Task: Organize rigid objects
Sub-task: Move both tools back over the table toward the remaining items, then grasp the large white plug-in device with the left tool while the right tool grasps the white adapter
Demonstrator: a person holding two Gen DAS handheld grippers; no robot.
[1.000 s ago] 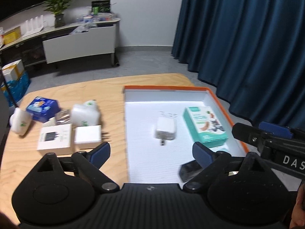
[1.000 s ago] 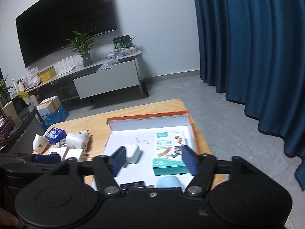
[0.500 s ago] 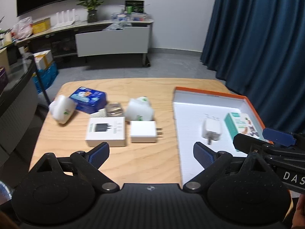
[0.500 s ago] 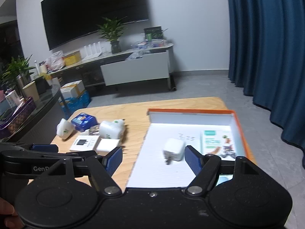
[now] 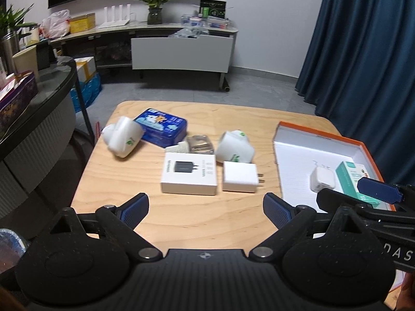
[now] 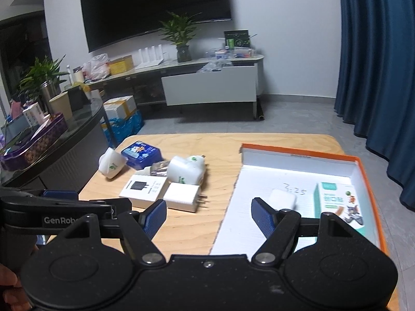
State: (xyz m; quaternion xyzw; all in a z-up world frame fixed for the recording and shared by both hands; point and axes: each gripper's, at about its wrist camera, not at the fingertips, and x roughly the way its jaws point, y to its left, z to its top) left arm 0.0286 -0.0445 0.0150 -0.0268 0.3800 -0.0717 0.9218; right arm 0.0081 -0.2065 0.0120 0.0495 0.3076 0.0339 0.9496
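From the left wrist, the left gripper (image 5: 206, 208) is hovering over the wooden table (image 5: 197, 223), jaws spread wide and holding nothing. Ahead of them a white charger box (image 5: 188, 173) and a white plug adapter (image 5: 240, 176) are lying side by side; the orange-rimmed tray (image 5: 365, 147) is sitting off the right jaw.

From the right wrist, the right gripper (image 6: 208, 216) is also standing open and empty. Its right jaw is overlapping a white charger (image 6: 283, 199) inside the tray (image 6: 368, 178), beside a teal carton (image 6: 337, 208).

living room, wall tv (image 6: 155, 7), low media console (image 6: 207, 85), potted plant (image 6: 181, 36), blue curtain (image 6: 376, 64)
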